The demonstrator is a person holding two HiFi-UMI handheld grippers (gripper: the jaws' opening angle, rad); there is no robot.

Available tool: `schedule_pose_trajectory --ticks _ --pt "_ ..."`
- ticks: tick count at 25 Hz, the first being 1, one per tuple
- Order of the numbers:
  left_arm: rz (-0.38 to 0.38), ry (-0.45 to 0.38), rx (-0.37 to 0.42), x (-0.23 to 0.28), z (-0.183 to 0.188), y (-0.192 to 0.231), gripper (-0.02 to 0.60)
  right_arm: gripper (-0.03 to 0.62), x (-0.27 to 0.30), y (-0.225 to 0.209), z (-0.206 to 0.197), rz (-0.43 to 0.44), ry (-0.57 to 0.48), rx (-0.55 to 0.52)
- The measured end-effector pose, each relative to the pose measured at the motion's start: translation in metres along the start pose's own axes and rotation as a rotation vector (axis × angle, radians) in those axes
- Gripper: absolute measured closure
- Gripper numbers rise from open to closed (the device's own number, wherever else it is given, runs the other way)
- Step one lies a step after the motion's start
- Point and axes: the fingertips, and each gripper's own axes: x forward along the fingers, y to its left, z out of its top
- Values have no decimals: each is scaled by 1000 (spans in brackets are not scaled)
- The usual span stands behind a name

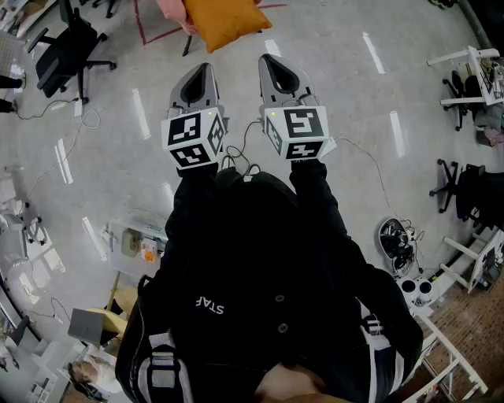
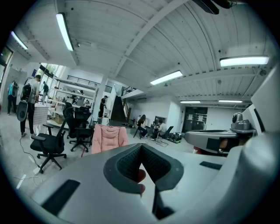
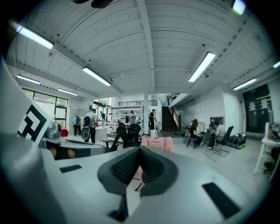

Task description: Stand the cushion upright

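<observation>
The orange cushion (image 1: 223, 20) lies flat on a seat at the top edge of the head view, next to a pink cover (image 1: 170, 9). My left gripper (image 1: 201, 75) and my right gripper (image 1: 275, 67) are held side by side in front of the body, pointing toward the cushion and well short of it. Both are shut with nothing between the jaws. In the left gripper view the gripper (image 2: 141, 168) faces the pink-covered chair back (image 2: 109, 136). That same chair back (image 3: 157, 143) shows just beyond my right gripper (image 3: 139, 168) in the right gripper view. The cushion itself is hidden behind the jaws in both gripper views.
A black office chair (image 1: 67, 49) stands at the upper left, another chair (image 1: 465, 189) at the right. Cables (image 1: 370, 157) trail over the grey floor. White racks (image 1: 472, 71) line the right side. Several people (image 3: 89, 124) stand and sit farther back.
</observation>
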Motion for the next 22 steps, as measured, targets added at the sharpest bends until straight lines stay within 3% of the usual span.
schedule_pose_trajectory --ticks 22 --pt "-56 10 -13 27 1 45 580 582 45 5 -2 -68 -6 5"
